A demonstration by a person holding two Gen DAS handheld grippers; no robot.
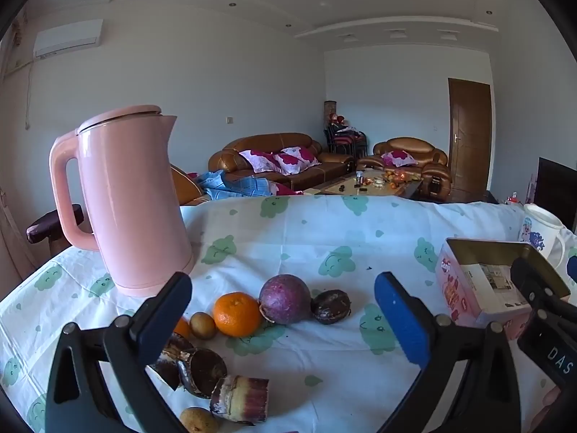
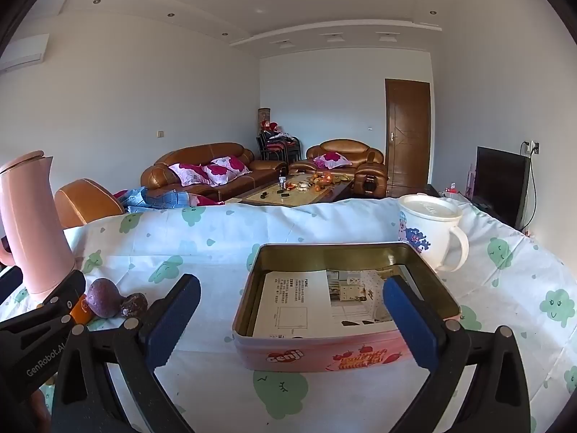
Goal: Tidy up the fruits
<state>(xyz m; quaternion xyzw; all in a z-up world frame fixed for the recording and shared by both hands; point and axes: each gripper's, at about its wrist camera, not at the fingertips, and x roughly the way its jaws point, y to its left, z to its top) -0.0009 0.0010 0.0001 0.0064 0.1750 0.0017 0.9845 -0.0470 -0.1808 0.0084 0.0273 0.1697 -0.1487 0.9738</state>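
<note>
Loose fruit, left part of the cloth-covered table (image 1: 324, 231), just before the tall pink plastic kettle (image 1: 133, 198): one round orange mandarin (image 1: 237, 313), one large purple passion fruit (image 1: 285, 298), one small dark wrinkled passion fruit (image 1: 330, 306), brown longans and cut sugarcane sections (image 1: 239, 398) nearest the front edge, none yet binned. Rectangular pink metal tin (image 2: 346, 306), lidless and paper-lined, towards the right edge beside the white lidded cartoon mug (image 2: 431, 231), apparently the collecting vessel. Left gripper (image 1: 283, 321): jaws spread, empty, fronting the fruit, probably for a first pick; right gripper (image 2: 292, 321): jaws spread, empty, facing the tin.
</note>
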